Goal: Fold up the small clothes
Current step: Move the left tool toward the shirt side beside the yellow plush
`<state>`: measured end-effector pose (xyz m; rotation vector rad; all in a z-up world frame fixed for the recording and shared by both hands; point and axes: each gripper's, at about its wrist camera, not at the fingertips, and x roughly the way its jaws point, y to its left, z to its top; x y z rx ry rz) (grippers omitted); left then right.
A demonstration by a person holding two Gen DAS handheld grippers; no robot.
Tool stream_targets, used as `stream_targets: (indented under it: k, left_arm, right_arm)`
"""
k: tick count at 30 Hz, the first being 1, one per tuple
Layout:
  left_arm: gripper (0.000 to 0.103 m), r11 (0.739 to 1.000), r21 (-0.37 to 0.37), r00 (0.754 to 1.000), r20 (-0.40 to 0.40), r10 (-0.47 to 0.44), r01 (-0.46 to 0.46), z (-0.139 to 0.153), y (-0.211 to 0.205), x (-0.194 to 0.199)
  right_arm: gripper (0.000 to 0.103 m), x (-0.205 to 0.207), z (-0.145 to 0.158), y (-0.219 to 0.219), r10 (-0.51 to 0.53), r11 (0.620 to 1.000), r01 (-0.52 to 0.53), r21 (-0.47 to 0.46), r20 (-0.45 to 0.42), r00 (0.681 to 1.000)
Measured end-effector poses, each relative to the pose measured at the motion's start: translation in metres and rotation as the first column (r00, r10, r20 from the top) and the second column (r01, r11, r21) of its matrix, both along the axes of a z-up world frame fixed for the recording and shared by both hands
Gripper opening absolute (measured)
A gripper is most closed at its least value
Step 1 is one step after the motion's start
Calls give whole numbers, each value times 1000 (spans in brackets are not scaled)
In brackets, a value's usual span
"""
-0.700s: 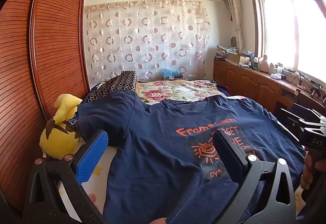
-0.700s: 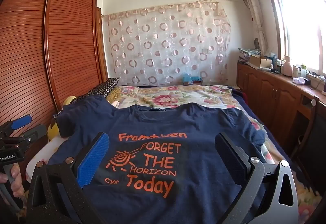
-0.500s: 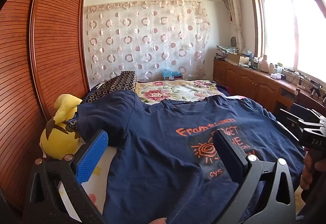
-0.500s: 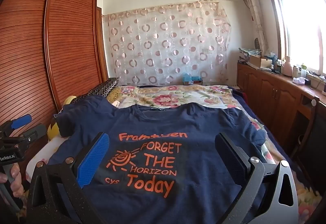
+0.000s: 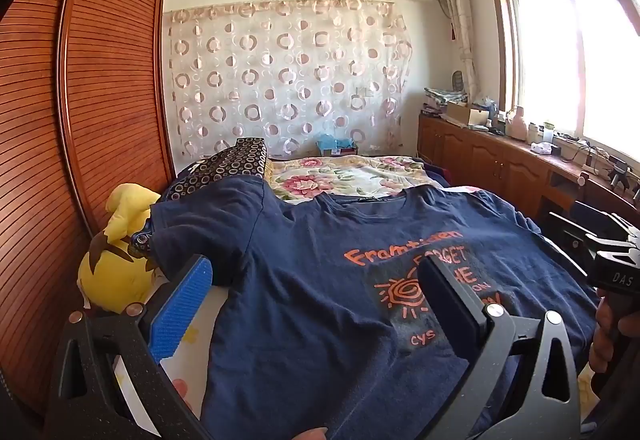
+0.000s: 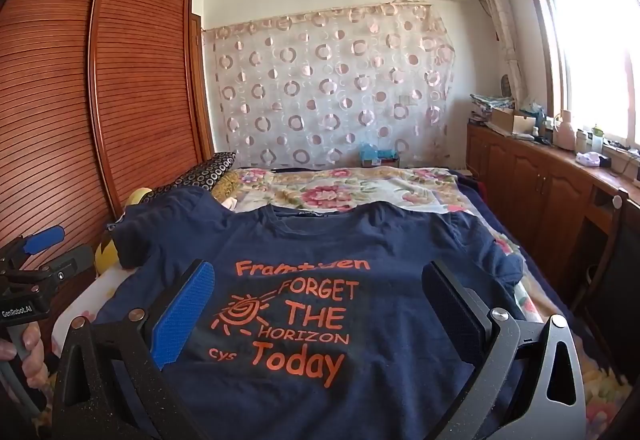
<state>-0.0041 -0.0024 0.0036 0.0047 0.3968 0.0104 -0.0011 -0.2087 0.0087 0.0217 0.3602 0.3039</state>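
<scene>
Here the navy T-shirt (image 6: 360, 240) lies spread face up on the bed (image 6: 340, 184). Both the left gripper (image 5: 316, 284) and right gripper (image 6: 320, 288) hover spread and empty. The cloth looks light and limp; pinching the hem corners or sleeves seems best.

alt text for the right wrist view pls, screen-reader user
A navy T-shirt printed in orange, "FORGET THE HORIZON Today", lies flat, front up, on a bed. The right gripper hovers open over its print, holding nothing. The left gripper shows at the left edge.
</scene>
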Motion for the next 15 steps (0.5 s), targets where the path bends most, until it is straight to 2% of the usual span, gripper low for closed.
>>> stream_targets:
  k: [15]
  left_arm:
    - [103, 1000, 0, 1000, -12, 2, -2, 0, 2, -2]
  right_arm:
    - [103, 0, -2, 5, 14, 1000, -14, -4, -9, 1000]
